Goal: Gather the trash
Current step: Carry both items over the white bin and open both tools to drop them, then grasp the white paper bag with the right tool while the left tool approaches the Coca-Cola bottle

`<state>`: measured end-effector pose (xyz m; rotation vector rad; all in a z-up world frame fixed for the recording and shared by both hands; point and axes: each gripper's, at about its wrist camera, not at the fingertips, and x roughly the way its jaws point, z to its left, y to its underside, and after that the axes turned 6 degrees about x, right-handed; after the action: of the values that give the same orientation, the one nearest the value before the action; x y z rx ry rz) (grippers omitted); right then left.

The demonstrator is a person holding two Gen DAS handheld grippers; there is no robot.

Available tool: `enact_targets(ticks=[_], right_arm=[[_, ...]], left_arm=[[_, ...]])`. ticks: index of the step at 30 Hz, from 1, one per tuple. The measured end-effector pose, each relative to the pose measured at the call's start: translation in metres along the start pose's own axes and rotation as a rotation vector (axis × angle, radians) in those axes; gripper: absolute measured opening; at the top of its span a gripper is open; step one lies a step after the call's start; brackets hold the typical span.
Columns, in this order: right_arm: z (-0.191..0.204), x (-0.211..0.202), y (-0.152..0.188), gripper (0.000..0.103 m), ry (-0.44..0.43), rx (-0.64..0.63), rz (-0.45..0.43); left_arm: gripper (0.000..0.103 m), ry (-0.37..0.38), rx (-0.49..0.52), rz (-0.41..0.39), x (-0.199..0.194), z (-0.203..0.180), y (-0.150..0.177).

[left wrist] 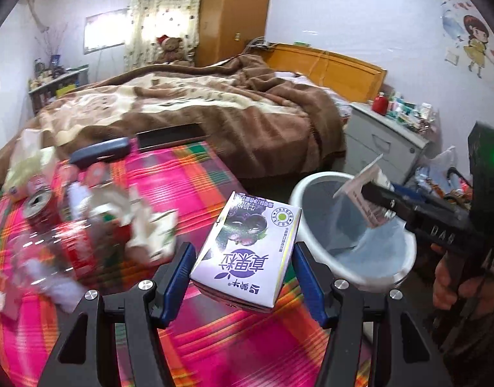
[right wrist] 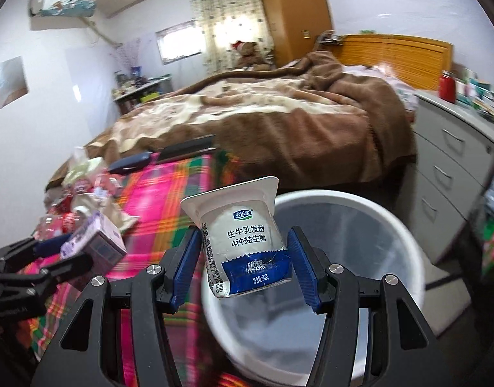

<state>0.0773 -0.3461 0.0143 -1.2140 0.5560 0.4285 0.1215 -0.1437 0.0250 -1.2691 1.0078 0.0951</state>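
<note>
My left gripper point(left wrist: 243, 254) is shut on a purple milk carton point(left wrist: 247, 251) and holds it above the pink plaid cloth point(left wrist: 189, 180). My right gripper point(right wrist: 243, 258) is shut on a white yogurt cup point(right wrist: 243, 238) with a blue label, held over the white bin point(right wrist: 405, 235) lined with a clear bag. In the left wrist view the bin point(left wrist: 405, 248) is at right, and the right gripper point(left wrist: 372, 196) holds the cup above it. A pile of trash point(left wrist: 82, 213) with a red can point(left wrist: 40, 206) lies on the cloth at left.
A dark case point(left wrist: 102, 153) and a black flat box point(left wrist: 172, 135) lie at the cloth's far edge. Behind is a bed with a brown blanket point(left wrist: 214, 106). A grey drawer cabinet point(right wrist: 453, 167) stands right of the bin.
</note>
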Motion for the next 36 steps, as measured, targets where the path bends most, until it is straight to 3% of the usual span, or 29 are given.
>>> enact_targets(ticks=[7,16,20,23,27,36], right_arm=[[-0.039,0.007,0.007,0.057,0.104,0.058,0.037],[-0.066,0.014,0.016,0.058,0.138,0.075,0.113],[-0.068,0.018,0.018,0.059,0.147,0.068,0.140],[-0.068,0.018,0.019,0.073,0.148,0.061,0.149],[-0.068,0.015,0.020,0.073,0.156,0.065,0.150],[-0.049,0.004,0.013,0.073,0.133,0.060,0.099]], left_arm=[[0.062,0.080,0.064,0.018,0.035,-0.050,-0.026],[0.062,0.109,0.105,0.082,0.084,-0.089,-0.033],[0.062,0.121,0.095,0.101,0.097,-0.090,-0.033],[0.067,0.131,0.099,0.104,0.100,-0.090,-0.032],[0.070,0.135,0.077,0.097,0.098,-0.086,-0.031],[0.070,0.062,0.043,0.043,0.061,-0.060,-0.026]])
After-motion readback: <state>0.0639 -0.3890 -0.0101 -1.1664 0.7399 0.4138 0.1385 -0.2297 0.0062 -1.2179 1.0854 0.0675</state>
